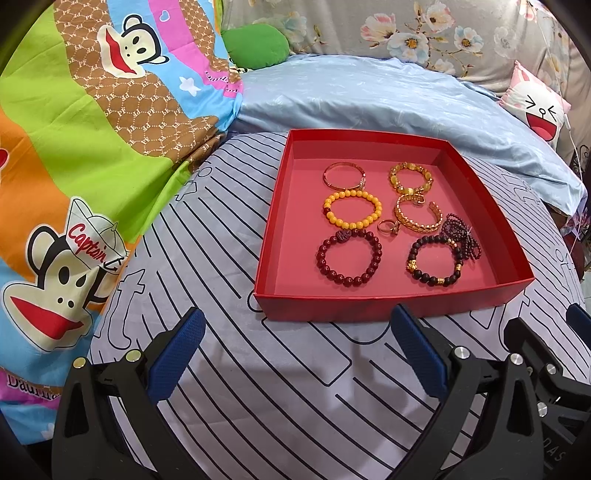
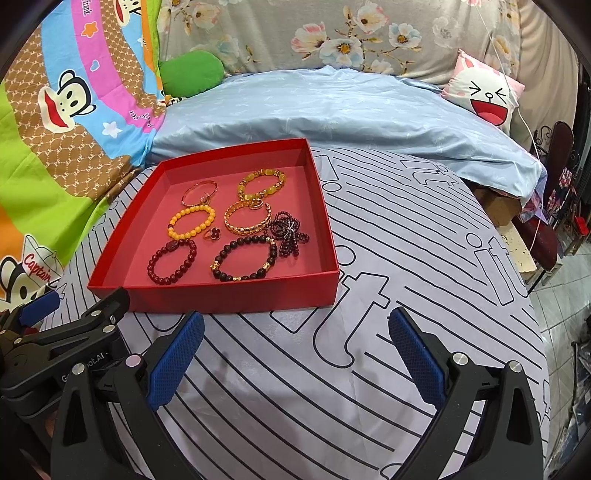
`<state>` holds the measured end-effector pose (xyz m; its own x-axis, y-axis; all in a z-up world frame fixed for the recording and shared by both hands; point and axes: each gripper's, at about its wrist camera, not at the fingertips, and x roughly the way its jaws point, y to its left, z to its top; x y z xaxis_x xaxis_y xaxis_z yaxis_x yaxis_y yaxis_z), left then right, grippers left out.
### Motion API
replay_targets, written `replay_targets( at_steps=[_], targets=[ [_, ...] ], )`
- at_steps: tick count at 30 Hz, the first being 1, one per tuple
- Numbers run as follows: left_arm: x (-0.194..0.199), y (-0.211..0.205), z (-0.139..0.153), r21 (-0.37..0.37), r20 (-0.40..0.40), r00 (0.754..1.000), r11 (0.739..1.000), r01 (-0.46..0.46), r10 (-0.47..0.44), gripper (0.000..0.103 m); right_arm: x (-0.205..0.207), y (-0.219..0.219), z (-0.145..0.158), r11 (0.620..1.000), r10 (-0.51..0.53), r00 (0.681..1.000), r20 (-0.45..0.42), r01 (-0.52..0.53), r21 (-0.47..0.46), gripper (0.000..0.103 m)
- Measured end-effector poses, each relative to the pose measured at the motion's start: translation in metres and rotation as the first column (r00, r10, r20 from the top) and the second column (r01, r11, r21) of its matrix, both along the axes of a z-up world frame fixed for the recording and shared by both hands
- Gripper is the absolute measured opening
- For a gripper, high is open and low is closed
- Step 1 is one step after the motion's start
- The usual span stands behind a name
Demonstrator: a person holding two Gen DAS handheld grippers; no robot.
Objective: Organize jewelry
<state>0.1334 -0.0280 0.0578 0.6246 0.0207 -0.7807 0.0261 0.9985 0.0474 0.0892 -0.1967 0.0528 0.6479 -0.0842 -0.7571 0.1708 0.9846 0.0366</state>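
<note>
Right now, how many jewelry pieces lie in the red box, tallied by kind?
Beaded bracelets: 5 (yellow, amber-gold, dark red, black with gold charms, small-bead garnet bundle)
Metal bangles: 2 (thin, wide cuff)
Rings: 1
Total: 8

You have a bed covered by a grey striped sheet. A cartoon monkey blanket lies at its left. A pale blue duvet is bunched behind, a green cushion and a laughing-face pillow beyond it. Floral fabric backs everything.
</note>
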Motion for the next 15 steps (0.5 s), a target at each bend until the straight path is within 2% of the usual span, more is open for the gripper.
replay_targets(
  at_steps=[15],
  targets=[
    [-0.0003,-0.0003,0.0004,-0.001,0.001,1.000,1.000,-0.003,0.003,0.096,0.0000,-0.0021,-0.0002,1.000,-0.003,1.000,0.000,0.003,-0.003,0.097]
  ],
)
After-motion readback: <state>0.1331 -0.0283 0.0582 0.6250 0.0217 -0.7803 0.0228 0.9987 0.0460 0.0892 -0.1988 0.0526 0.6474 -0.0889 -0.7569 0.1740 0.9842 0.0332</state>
